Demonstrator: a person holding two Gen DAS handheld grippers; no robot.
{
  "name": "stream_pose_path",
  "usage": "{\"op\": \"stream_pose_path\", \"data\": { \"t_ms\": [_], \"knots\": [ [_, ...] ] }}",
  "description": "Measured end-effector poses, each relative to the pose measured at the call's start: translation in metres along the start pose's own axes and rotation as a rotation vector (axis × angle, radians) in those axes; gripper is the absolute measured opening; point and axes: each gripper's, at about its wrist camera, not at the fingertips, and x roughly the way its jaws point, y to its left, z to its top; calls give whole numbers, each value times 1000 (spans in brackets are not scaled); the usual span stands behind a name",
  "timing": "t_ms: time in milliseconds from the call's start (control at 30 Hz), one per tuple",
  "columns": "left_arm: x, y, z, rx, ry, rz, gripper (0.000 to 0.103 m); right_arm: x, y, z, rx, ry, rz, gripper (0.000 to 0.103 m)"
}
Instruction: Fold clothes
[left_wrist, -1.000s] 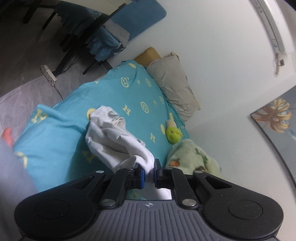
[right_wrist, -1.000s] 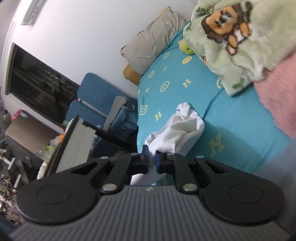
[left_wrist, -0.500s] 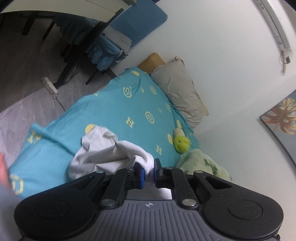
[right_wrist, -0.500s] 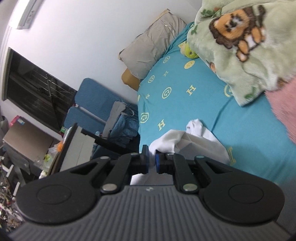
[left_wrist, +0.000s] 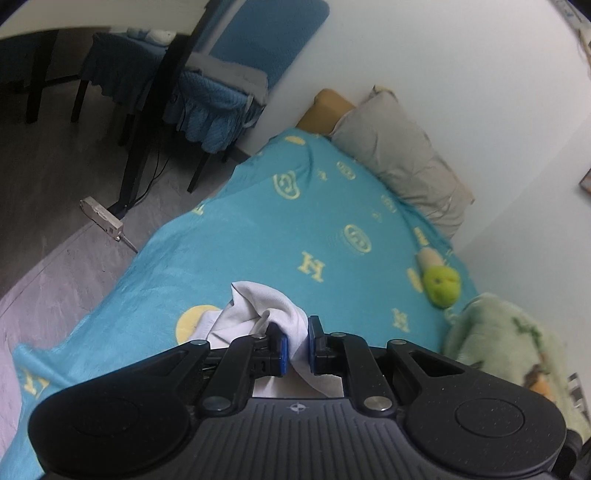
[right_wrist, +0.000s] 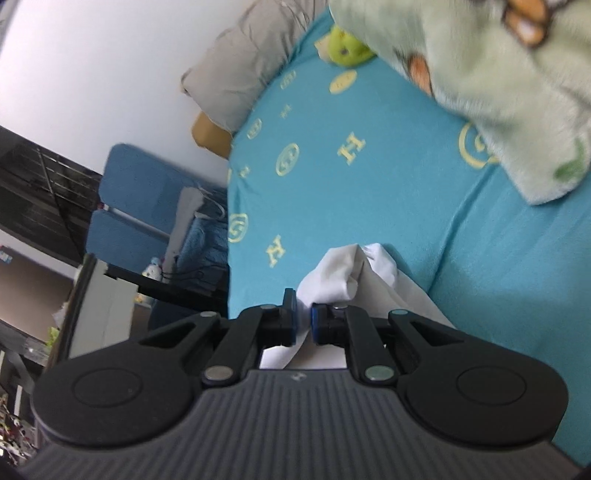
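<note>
Your matt black plastic left claw (left_wrist: 295, 347) pinches soft white cloth (left_wrist: 258, 314) over a smooth teal bedsheet (left_wrist: 258, 229), with a fuzzy green fleece blanket (right_wrist: 498, 74) far right.

Surface: bed (left_wrist: 258, 236) under a turquoise cover with pale yellow H letters and round logo marks.
Head end: grey pillow (left_wrist: 402, 162) against the wall, a tan pillow (left_wrist: 325, 110) just beside it at the corner.
Wall side: green plush toy (left_wrist: 441, 286) lies on the cover, near a pale green fleece blanket (right_wrist: 480, 74) with cartoon animal prints.
Near edge: bunched white garment (left_wrist: 258, 314) rests partly on the cover, over a yellow round mark.
Cover state: creased, hangs over the bed's floor-side edge.
</note>
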Motion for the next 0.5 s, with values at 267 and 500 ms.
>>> {"op": "stream_pose_path", "data": {
  "t_ms": [267, 500],
  "knots": [
    [59, 22, 0, 68, 62, 61, 12, 59, -11, 3, -66, 78, -70, 12],
    [55, 16, -8, 155, 50, 36, 23, 56, -9, -2, -109, 83, -45, 88]
  ]
}}
